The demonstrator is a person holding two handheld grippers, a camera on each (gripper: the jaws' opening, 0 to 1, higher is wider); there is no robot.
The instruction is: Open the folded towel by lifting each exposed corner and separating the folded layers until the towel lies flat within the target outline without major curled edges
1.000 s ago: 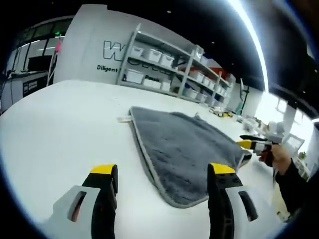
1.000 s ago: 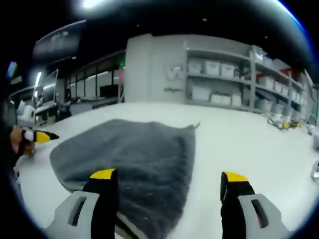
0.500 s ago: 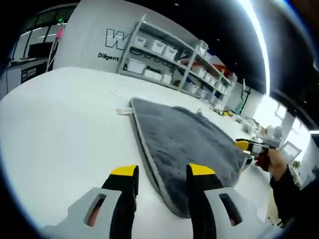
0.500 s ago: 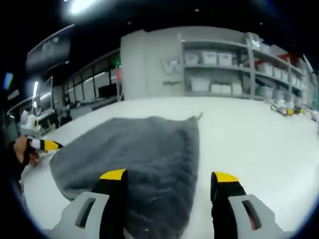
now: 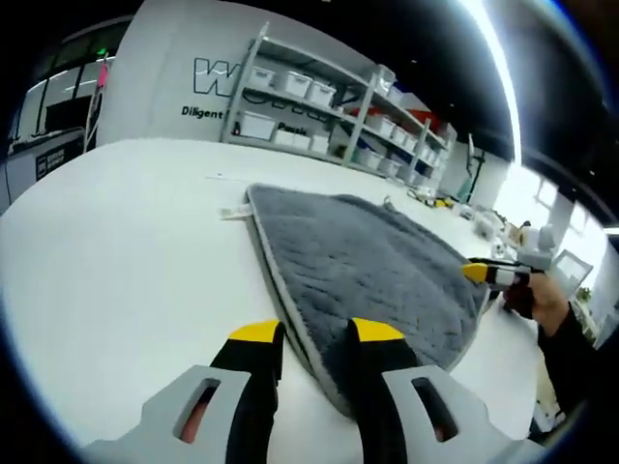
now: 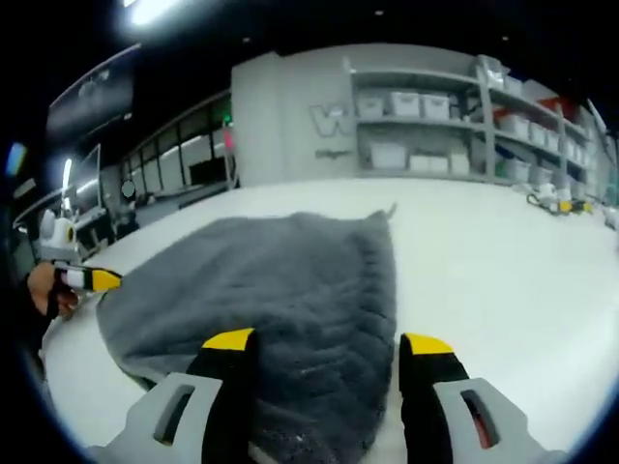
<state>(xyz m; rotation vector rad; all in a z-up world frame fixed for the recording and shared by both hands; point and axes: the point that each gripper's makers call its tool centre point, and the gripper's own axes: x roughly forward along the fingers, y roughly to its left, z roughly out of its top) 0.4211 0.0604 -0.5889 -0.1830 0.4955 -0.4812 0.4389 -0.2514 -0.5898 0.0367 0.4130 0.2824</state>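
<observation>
Left gripper view: left gripper point(image 5: 316, 333) fingers narrow astride towel point(image 5: 368, 261) edge; right gripper point(image 6: 329, 341) wider.

So the fluffy dark grey towel with a pale stitched border point(image 5: 368, 266) point(image 6: 280, 290) is lying spread out on the white tabletop, still looks doubled over, small hanging loop poking out at the far corner.
</observation>
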